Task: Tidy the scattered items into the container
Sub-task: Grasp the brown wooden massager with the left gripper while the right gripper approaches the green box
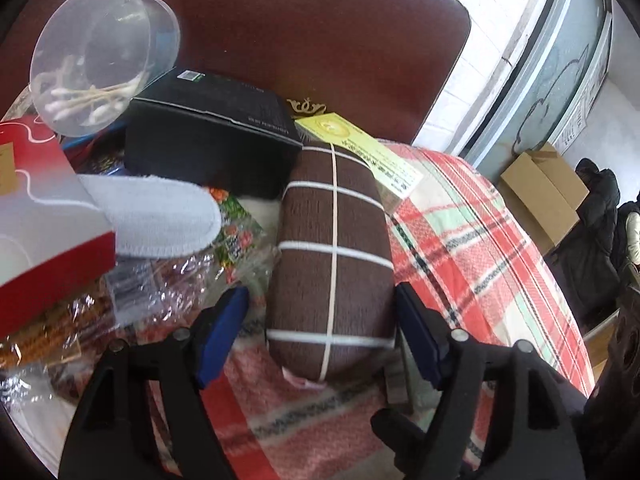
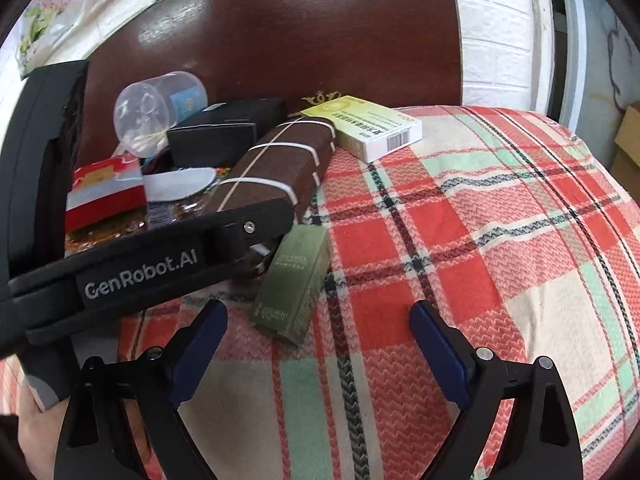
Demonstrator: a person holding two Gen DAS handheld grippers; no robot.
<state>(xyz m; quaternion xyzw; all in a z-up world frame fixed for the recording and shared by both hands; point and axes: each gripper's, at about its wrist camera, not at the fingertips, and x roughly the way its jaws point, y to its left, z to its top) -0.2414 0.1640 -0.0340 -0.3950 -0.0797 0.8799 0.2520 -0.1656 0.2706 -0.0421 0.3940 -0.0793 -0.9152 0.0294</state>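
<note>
Your left gripper (image 1: 320, 336) straddles the near end of the brown case (image 1: 332, 256), jaws spread on either side, pads beside its flanks; contact is unclear. Its long axis runs straight away from you, resting on the plaid blanket (image 1: 472, 232) beside the clutter pile. Your right gripper (image 2: 318, 344) hangs apart and empty, with the green box (image 2: 294, 284) just ahead, tilted leftward

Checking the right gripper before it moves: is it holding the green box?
No: the right gripper is open, and the green box lies ahead on the blanket.
</note>
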